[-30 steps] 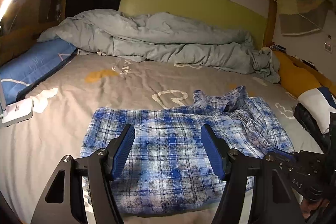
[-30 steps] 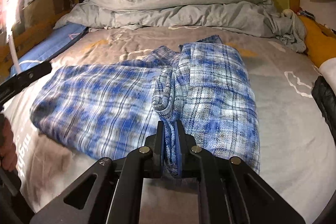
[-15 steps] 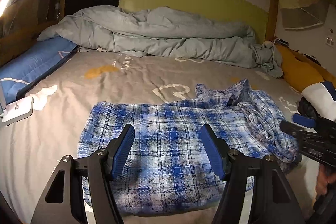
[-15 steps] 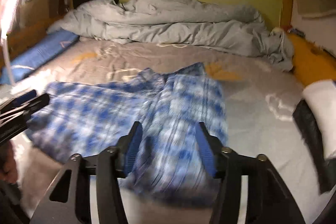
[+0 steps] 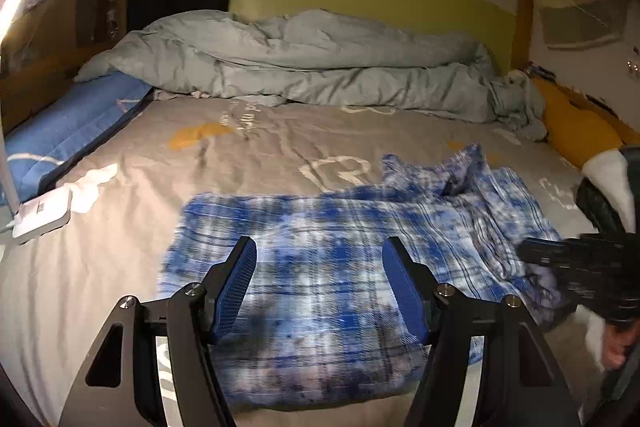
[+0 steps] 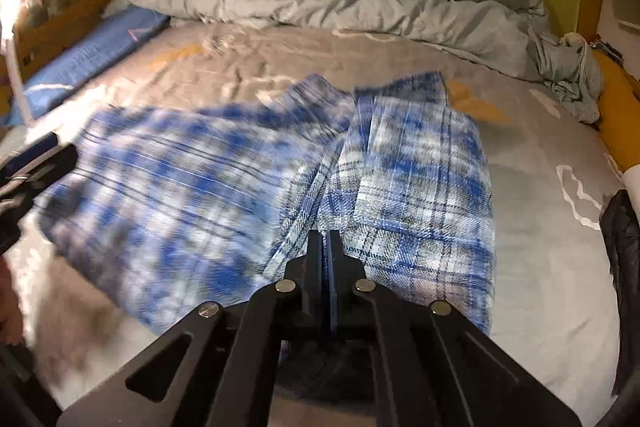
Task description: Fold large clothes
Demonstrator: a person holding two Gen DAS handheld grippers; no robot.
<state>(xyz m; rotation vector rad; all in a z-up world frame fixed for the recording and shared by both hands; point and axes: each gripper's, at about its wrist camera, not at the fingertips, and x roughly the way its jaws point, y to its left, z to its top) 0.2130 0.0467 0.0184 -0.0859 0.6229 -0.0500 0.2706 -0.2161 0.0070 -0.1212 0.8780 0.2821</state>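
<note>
Right tool (image 6: 325, 247) at lower centre of frame, fingers pressed together on a fold of blue plaid shirt (image 6: 420, 187). Left tool (image 5: 320, 287) at lower centre of its frame, fingers spread wide, holding nothing, above shirt (image 5: 320, 247). Shirt spread across grey bed sheet (image 5: 260, 155), centre to lower frame. Rumpled grey duvet (image 5: 320, 67) across upper centre. White lamp base (image 5: 40, 215) at left edge.
</note>
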